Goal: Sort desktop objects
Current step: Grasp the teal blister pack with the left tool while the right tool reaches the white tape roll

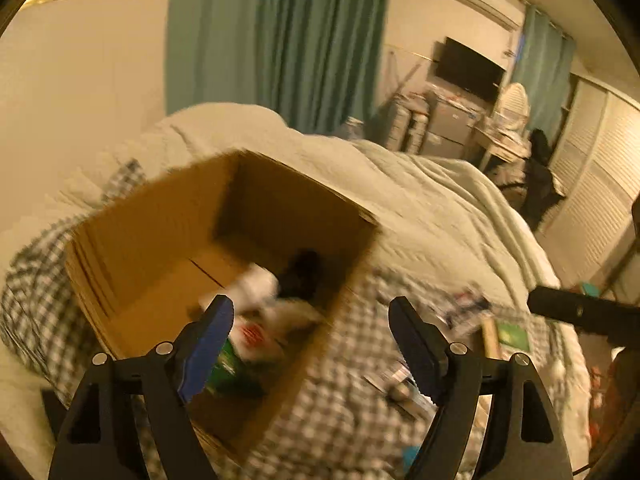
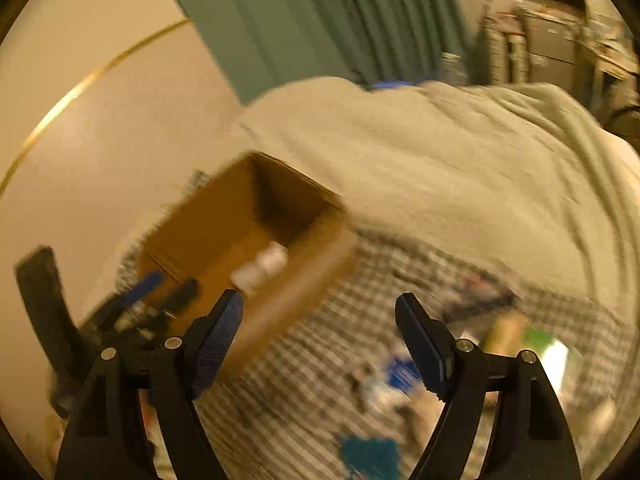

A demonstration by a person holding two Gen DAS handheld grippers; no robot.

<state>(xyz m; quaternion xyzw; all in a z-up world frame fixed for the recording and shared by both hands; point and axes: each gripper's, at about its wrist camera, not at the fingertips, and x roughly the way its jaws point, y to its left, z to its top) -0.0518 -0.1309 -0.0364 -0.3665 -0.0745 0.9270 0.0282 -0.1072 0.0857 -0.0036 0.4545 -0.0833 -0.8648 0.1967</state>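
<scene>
While both frames are smeared by motion blur, the left gripper hangs tilted downward over the near right wall of one open cardboard box, its two blue-padded fingers spread wide with nothing between them. The right gripper points down to the right of the box, jaws likewise apart and empty; in the left wrist view its dark body juts in at the right edge. The box sits on a checked cloth spread over a bed, with one pale quilt heaped behind it. Inside the box lie at least one white item, one dark item and a green-and-white packet; an exact count is lost to blur. More small objects, among them one green card, are scattered on the cloth to the right of the box.
</scene>
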